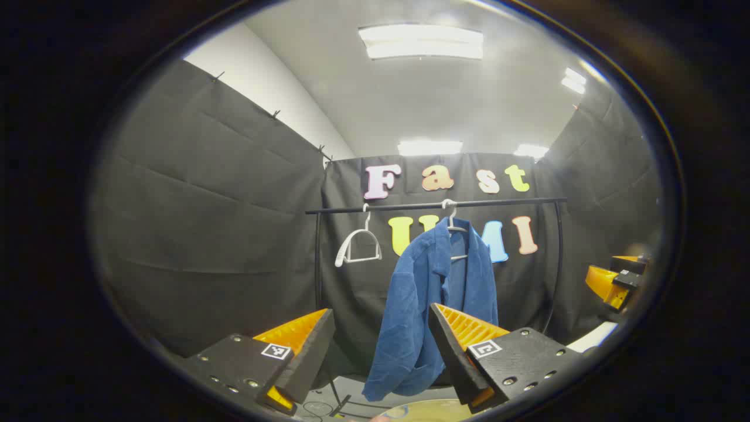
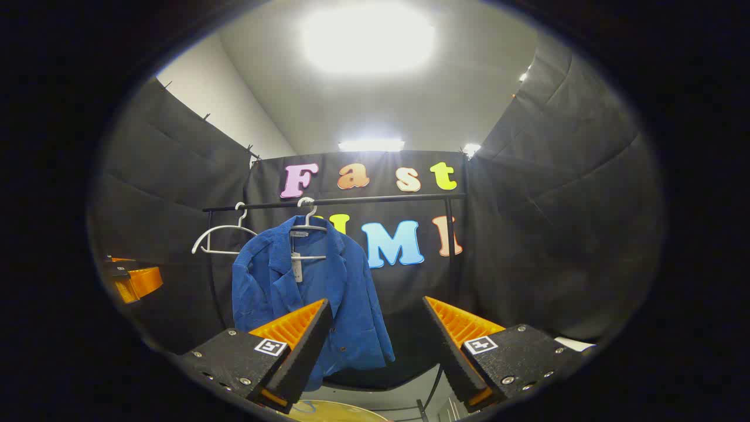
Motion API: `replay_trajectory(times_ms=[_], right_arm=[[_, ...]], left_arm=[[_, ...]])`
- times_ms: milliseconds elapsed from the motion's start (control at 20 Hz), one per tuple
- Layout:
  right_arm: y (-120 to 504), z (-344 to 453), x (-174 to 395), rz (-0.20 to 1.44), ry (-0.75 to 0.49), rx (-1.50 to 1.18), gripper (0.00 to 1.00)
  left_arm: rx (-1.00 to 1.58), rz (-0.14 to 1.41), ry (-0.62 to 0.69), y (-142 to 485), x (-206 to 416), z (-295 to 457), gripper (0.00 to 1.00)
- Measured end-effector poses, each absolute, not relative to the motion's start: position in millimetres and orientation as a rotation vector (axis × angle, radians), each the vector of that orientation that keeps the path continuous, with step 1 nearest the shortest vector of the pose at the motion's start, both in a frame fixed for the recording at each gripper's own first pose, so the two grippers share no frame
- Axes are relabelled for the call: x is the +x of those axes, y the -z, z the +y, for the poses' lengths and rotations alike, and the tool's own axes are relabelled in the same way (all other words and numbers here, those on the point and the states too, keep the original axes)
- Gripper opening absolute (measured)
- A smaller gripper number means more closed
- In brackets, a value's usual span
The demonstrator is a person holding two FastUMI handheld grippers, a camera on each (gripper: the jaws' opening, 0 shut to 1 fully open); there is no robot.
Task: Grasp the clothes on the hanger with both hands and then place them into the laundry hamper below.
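Jacket of blue corduroy [image 1: 430, 305] hangs on 1 white hanger [image 2: 309, 225] from the black rail [image 1: 433, 206]; I see my left gripper [image 1: 381, 346] and right gripper [image 2: 375, 337] both spread wide, well short of it.

Ceiling light panels [image 1: 422, 41] illuminate the booth from above; in the right gripper view the nearest panel [image 2: 369, 38] blows out into white glare. Fisheye distortion bends the walls, and the edges appear soft, perhaps slightly hazy.
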State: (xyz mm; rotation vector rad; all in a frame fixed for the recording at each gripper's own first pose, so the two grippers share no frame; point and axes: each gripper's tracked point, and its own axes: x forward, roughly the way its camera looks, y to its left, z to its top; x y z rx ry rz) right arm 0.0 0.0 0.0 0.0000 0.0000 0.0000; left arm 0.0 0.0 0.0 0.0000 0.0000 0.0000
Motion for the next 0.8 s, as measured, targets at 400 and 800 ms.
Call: replay_trajectory(times_ms=[400,800], right_arm=[[3,4,1,0.005,-0.007,-0.006,0.93],[3,-3,12,0.016,-0.004,-0.014,0.94]], left_arm=[[0.001,-0.001,-0.013,-1,-1,7,0.93],[-0.014,-0.003,-0.011,-2,15,-6,0.93]])
